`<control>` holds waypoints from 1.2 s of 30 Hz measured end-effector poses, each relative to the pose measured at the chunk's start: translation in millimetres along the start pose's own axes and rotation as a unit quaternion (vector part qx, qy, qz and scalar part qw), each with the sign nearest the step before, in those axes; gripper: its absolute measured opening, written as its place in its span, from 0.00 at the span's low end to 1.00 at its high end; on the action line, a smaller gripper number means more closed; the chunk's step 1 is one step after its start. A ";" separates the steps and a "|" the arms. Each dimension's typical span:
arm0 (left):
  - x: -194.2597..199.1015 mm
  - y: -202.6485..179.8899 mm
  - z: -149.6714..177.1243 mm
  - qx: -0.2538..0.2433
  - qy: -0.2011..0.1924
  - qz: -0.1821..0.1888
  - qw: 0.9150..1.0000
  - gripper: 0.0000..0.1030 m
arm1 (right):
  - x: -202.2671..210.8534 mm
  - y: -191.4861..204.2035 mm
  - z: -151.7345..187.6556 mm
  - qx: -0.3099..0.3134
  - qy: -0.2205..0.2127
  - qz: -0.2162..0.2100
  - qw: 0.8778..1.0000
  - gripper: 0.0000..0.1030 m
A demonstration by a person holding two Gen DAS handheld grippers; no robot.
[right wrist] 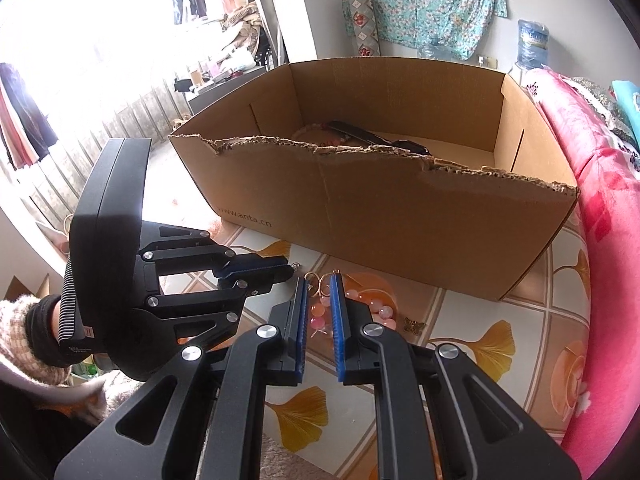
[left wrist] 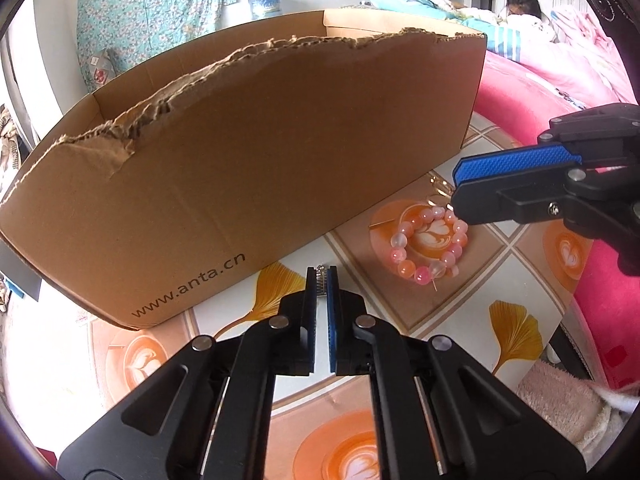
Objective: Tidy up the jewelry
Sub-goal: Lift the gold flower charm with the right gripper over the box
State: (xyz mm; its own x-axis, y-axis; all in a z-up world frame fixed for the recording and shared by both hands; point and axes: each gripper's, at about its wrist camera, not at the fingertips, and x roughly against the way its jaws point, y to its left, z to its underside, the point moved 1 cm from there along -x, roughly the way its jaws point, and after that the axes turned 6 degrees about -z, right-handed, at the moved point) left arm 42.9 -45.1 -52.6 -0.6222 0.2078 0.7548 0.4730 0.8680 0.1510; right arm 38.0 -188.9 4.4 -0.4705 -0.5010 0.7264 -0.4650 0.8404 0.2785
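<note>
My left gripper [left wrist: 321,276] is shut on a small silver piece [left wrist: 321,280] just in front of the cardboard box [left wrist: 280,152]; in the right wrist view the left gripper [right wrist: 290,270] shows that piece [right wrist: 295,266] at its tip. A pink bead bracelet [left wrist: 430,244] lies on the patterned table [left wrist: 500,248]. My right gripper [left wrist: 454,188] hangs over its far edge. In its own view the right gripper [right wrist: 320,284] has narrow jaws, and a gold hoop earring [right wrist: 316,283] spans the gap between its pads. Pink beads [right wrist: 320,312] show below.
The box [right wrist: 400,216] has a torn front wall and holds dark items and a beaded strand [right wrist: 360,136]. A gold butterfly charm [right wrist: 414,325] lies right of the bracelet. Pink bedding [right wrist: 612,240] borders the table's right edge. A person lies on the bed [left wrist: 520,4]. A sleeved hand [right wrist: 24,340] holds the left gripper.
</note>
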 end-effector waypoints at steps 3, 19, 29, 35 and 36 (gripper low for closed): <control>10.9 0.0 0.3 0.003 -0.011 0.010 1.000 0.04 | 5.6 1.1 -0.3 0.002 -0.006 0.000 1.000 0.11; 104.8 45.1 -69.7 0.022 -0.146 0.056 0.987 0.00 | 62.4 13.4 -69.5 0.058 -0.099 -0.025 0.993 0.11; 14.4 92.2 -128.4 0.060 -0.029 0.054 0.996 0.00 | -12.6 -47.1 -124.8 0.017 -0.002 -0.025 1.000 0.11; 19.1 94.1 -123.3 0.070 -0.046 0.054 0.995 0.00 | -22.0 -53.7 -124.7 0.012 0.009 -0.035 0.999 0.11; 23.1 93.2 -121.0 0.074 -0.054 0.056 0.994 0.00 | -22.2 -53.2 -124.9 0.010 0.007 -0.036 0.999 0.11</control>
State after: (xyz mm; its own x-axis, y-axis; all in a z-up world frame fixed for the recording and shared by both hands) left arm 148.1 -14.0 56.1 -0.6375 0.3471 0.6878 0.4515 0.8917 -0.0316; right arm 166.8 -196.6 52.0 -0.4241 -0.5575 0.7137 -0.5121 0.7976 0.3188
